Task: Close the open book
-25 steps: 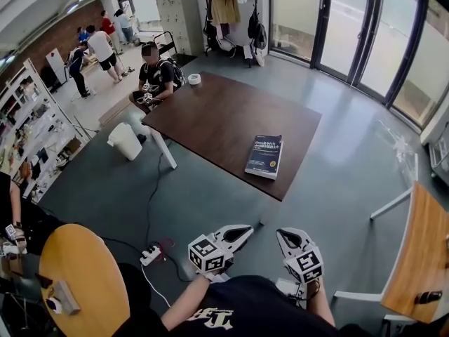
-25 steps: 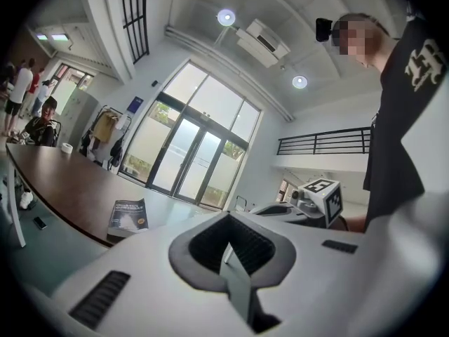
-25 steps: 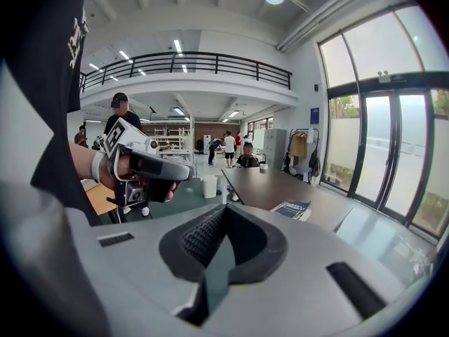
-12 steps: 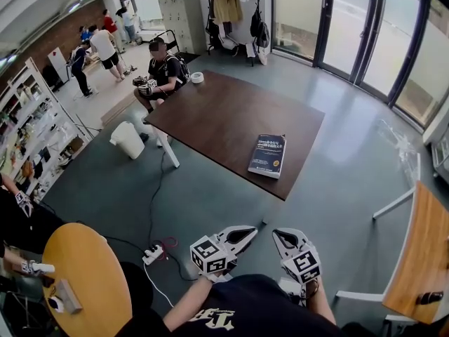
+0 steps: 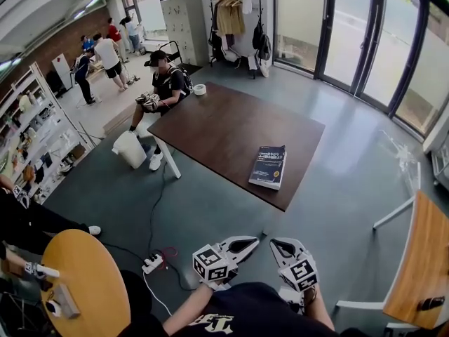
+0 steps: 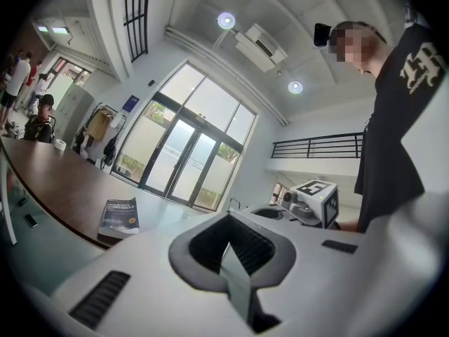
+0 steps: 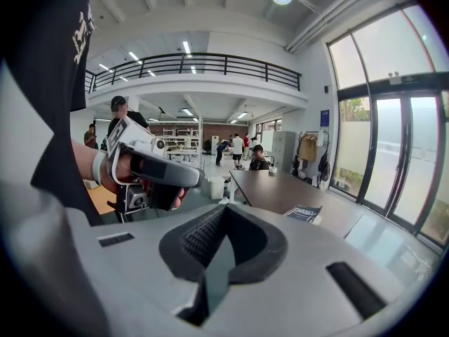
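the book [image 5: 268, 166] lies shut and flat, dark cover up, on the brown table [image 5: 224, 125], close to the table's near edge and toward its right corner; the left gripper view [image 6: 119, 217] and the right gripper view [image 7: 304, 213] both show it in that place, with nothing touching it. both grippers are held low in front of the person, well apart from the table and over the grey floor. the left gripper [image 5: 242, 244] has its jaws pressed together with nothing between them, and its own view shows the two pads meeting in a thin line. the right gripper [image 5: 282, 246] is closed and empty in the same way, just beside the left one, their tips near each other but apart. at the far end of the table a seated person [image 5: 163, 83] holds something in the lap, and a roll of tape [image 5: 199, 89] rests on the table's far corner. a white bin [image 5: 129, 149] stands on the floor by the table's left side, and a power strip [image 5: 152, 262] lies on the floor near a round wooden table [image 5: 77, 279].
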Demonstrator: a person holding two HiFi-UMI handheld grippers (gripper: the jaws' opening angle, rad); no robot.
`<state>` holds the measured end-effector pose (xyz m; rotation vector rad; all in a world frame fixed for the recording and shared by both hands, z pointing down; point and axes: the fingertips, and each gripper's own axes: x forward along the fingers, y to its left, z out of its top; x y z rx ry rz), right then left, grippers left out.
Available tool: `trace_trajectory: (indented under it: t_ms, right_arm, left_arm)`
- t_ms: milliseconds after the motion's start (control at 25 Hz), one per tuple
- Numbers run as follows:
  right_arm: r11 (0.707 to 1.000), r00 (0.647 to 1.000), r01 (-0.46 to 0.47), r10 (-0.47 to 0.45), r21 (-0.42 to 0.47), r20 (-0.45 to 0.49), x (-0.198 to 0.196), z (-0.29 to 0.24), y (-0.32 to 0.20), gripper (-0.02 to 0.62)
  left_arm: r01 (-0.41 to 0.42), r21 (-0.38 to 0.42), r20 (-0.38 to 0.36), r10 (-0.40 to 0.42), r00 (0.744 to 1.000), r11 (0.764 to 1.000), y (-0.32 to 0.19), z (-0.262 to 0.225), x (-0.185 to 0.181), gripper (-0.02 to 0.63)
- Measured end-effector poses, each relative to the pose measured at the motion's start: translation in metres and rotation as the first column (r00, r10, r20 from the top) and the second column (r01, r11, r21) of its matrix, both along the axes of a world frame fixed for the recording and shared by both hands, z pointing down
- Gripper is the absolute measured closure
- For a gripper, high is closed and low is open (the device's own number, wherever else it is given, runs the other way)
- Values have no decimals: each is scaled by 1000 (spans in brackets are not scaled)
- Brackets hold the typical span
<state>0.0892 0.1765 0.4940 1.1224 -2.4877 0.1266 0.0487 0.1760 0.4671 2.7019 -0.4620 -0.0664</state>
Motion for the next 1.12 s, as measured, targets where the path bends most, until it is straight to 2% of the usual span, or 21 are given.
trace_trajectory:
  t_ms: [800, 1120]
  right_arm:
    - [1000, 1000, 25, -25, -13, -2, -11, 9, 2, 609]
    - [1000, 1000, 7, -7, -15, -4, -7, 13, -1, 609]
  left_arm:
    - [2, -20, 17, -2, 1000, 1000, 7, 12, -6, 603]
    - [0, -25, 23, 1, 1000, 1000, 4, 17, -5, 603]
